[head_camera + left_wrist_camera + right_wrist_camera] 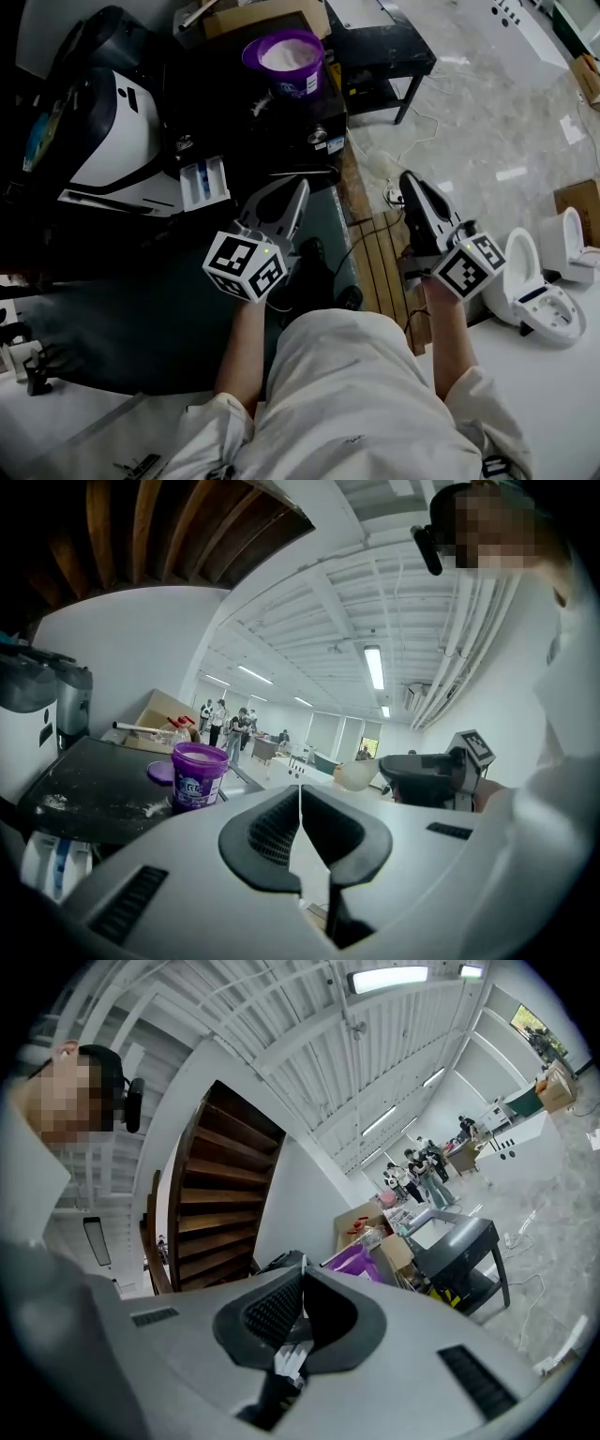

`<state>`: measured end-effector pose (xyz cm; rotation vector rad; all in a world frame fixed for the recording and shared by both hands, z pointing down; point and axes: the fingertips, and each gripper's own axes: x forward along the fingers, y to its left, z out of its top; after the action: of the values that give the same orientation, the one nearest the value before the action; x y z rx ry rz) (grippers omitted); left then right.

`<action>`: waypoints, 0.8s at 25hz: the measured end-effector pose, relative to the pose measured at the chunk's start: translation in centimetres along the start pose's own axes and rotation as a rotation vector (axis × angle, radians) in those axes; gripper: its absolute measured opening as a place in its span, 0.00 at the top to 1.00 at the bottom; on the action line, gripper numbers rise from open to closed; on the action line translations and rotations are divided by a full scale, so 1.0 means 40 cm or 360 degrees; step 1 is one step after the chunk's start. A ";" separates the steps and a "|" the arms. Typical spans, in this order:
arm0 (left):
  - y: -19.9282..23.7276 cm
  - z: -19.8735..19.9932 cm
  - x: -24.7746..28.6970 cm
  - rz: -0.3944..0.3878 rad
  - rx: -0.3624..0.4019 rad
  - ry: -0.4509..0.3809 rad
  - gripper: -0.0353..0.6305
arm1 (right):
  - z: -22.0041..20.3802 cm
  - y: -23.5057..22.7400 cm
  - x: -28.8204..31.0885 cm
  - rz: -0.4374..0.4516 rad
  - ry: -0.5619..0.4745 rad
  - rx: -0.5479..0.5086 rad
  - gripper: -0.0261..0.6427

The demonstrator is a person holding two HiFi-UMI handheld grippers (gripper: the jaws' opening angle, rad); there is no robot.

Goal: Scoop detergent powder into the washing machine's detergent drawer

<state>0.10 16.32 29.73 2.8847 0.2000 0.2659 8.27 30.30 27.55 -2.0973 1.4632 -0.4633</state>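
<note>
Left gripper (298, 193) lower centre of head view, fingers clenched tip to tip, nothing between. Right gripper (410, 180) centre right, over floor, fingers likewise clenched, empty. Detergent drawer (203, 183) stands pulled open left of centre, near left gripper tip, apart from it. Further up, dark top of washing machine (234, 127) carries open purple detergent tub (298, 82) at top centre, white powder (286, 54) inside. Purple lid (159, 771) lies just beside tub.
</note>
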 end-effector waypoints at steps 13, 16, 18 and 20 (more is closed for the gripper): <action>0.155 0.046 0.090 -0.0033 -0.0027 0.0026 0.91 | 0.034 -0.033 0.186 -0.0006 0.0043 -0.0003 0.94; 0.196 0.063 0.105 -0.0050 -0.0036 0.0025 0.91 | 0.042 -0.030 0.228 -0.0011 0.0031 -0.0005 0.94; 0.226 0.074 0.114 -0.0059 -0.0045 0.0020 0.91 | 0.045 -0.027 0.259 -0.0015 0.0023 -0.0011 0.94; 0.251 0.083 0.124 -0.0074 -0.0042 0.0021 0.91 | 0.049 -0.027 0.286 -0.0021 0.0011 -0.0018 0.94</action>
<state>6.71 6.70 29.84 2.8487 0.2639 0.2771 14.20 20.32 26.35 -2.1176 1.4600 -0.4687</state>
